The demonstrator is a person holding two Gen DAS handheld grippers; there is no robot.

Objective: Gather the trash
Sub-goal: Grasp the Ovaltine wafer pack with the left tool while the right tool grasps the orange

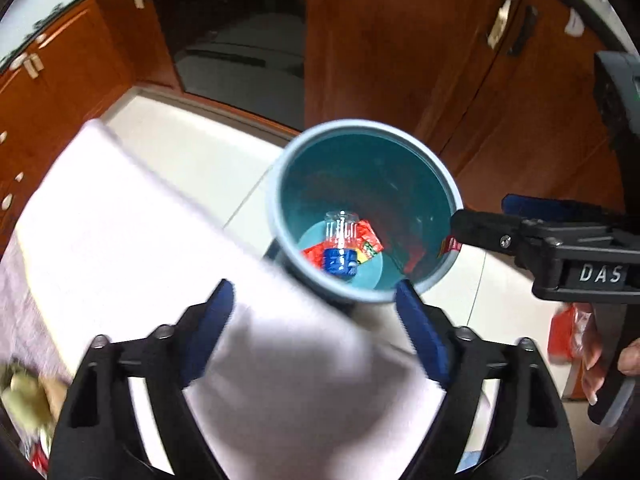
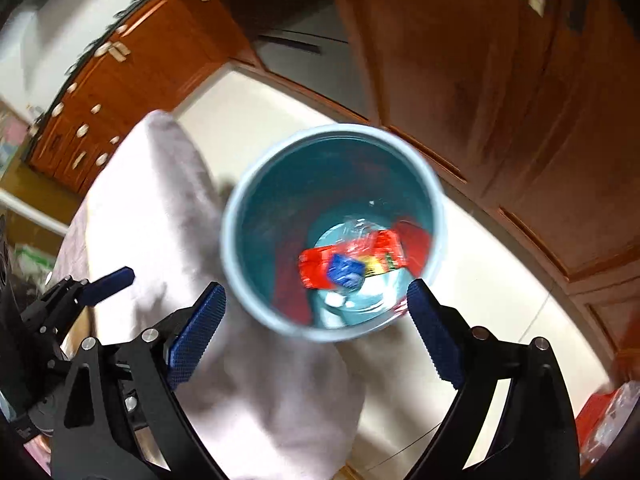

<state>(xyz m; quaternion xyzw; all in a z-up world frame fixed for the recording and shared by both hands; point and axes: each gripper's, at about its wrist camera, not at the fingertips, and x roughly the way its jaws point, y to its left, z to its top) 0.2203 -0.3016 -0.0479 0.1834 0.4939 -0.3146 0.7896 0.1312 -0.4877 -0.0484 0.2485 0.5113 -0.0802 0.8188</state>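
A light blue round trash bin (image 1: 436,160) stands on the floor beside a table. In it lie a clear plastic bottle with a blue label (image 1: 340,256) and red wrappers (image 1: 370,238). The bin (image 2: 236,216), the bottle (image 2: 346,270) and the wrappers (image 2: 384,250) also show in the right wrist view. My left gripper (image 1: 316,330) is open and empty above the table edge, short of the bin. My right gripper (image 2: 316,314) is open and empty, right over the bin; its fingers (image 1: 480,230) reach over the rim in the left wrist view.
A table with a pale cloth (image 1: 120,232) sits left of the bin. Brown wooden cabinets (image 1: 400,40) and a dark glass door (image 1: 240,32) stand behind. The floor has pale tiles (image 1: 192,152). A red bag (image 1: 572,336) sits at the right.
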